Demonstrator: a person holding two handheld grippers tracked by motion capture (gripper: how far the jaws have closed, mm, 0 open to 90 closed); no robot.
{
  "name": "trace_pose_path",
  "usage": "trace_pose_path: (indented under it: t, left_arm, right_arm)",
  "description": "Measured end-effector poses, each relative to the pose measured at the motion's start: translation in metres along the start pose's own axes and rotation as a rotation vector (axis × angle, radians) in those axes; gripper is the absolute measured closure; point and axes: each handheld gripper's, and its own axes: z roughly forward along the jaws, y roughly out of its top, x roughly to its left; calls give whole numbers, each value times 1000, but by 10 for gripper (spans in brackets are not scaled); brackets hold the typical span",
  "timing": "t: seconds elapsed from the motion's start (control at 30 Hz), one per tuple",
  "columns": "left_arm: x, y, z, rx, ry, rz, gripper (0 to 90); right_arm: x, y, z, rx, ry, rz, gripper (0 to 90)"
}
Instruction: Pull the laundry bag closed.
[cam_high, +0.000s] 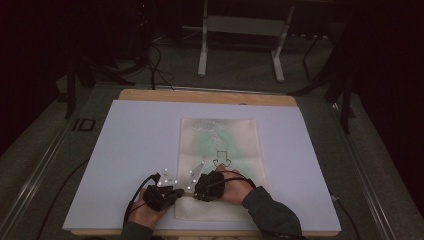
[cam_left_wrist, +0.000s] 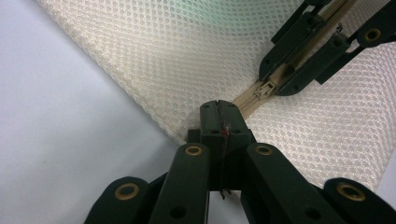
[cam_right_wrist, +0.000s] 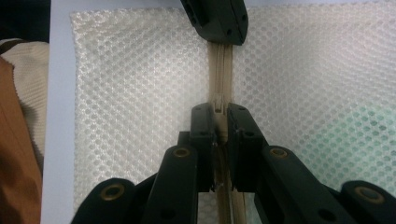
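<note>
A cream mesh bag (cam_high: 220, 145) with something green inside lies flat on the white board (cam_high: 135, 145). Its zipper (cam_right_wrist: 220, 70) runs along the near end. My left gripper (cam_high: 179, 193) is shut on the bag's edge at the end of the zipper tape (cam_left_wrist: 218, 116). My right gripper (cam_high: 196, 189) faces it a short way along the zipper; its jaws are shut on the zipper pull (cam_right_wrist: 218, 103). In the left gripper view the right gripper (cam_left_wrist: 273, 86) holds the pull (cam_left_wrist: 263, 89) just beyond my own jaws. The left gripper (cam_right_wrist: 215, 39) shows at the top of the right gripper view.
The board rests on a wooden tabletop (cam_high: 205, 96) whose far edge shows. A metal stand (cam_high: 240, 30) and cables (cam_high: 157, 70) are on the floor behind. Both forearms come in at the near edge; a cream and brown sleeve (cam_right_wrist: 18, 121) shows at the left.
</note>
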Motion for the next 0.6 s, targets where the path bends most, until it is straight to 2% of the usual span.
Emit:
trace_pose_path:
  t: [0.6]
  left_arm:
    - [0,0,0,1,1,3,893]
  right_arm:
    - [1,-8,-6,27,-3,-1,824]
